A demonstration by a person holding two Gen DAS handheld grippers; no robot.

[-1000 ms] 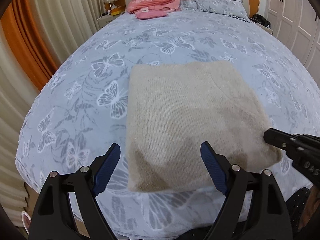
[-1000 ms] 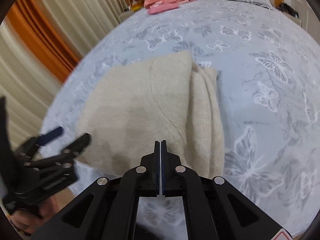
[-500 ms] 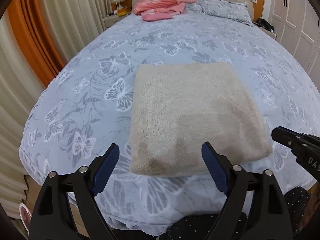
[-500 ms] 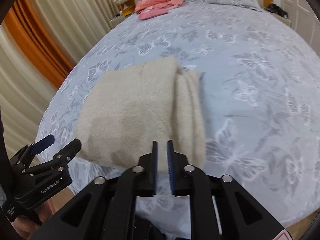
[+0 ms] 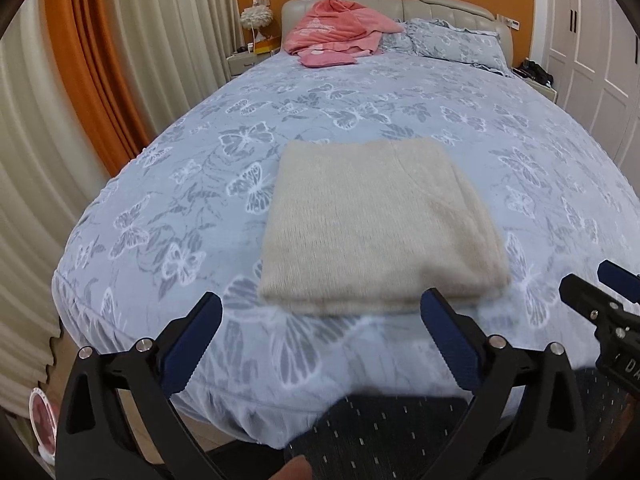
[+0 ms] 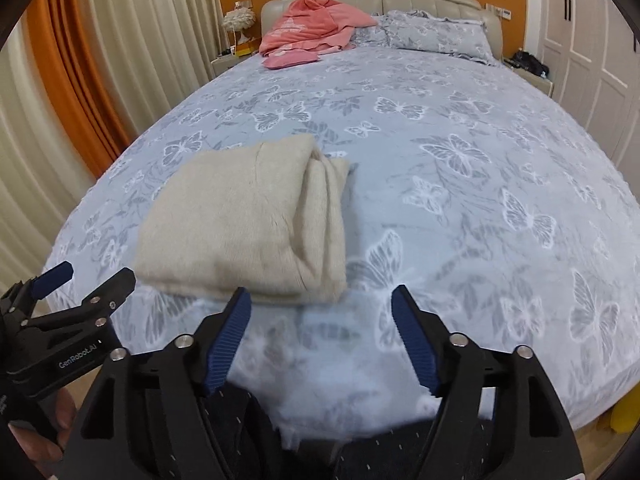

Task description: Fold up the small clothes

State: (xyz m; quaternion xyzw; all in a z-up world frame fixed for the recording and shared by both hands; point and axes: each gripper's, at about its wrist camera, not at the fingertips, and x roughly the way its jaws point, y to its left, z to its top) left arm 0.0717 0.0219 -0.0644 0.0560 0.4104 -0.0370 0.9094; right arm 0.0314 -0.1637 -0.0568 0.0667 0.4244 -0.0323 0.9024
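Note:
A beige knitted garment [image 5: 372, 224] lies folded into a flat rectangle on the bed near its foot edge; in the right wrist view [image 6: 248, 224] its stacked layers show along its right side. My left gripper [image 5: 320, 312] is open and empty, held back from the garment's near edge. My right gripper [image 6: 320, 308] is open and empty, just short of the garment's near right corner. Each gripper also shows in the other's view, the right one [image 5: 600, 300] and the left one [image 6: 76, 284].
The bed [image 5: 400, 112] has a blue butterfly-print cover. Pink clothes [image 5: 336, 36] lie in a heap at the headboard beside a pillow [image 5: 460, 44]. Curtains [image 5: 120, 60] hang on the left, white wardrobe doors [image 5: 592, 48] stand on the right. My dark dotted clothing [image 5: 380, 436] is at the bottom.
Both grippers have pulled back and away from the folded garment. The right gripper, shut a second ago, has opened wide. The garment stays flat on the bed.

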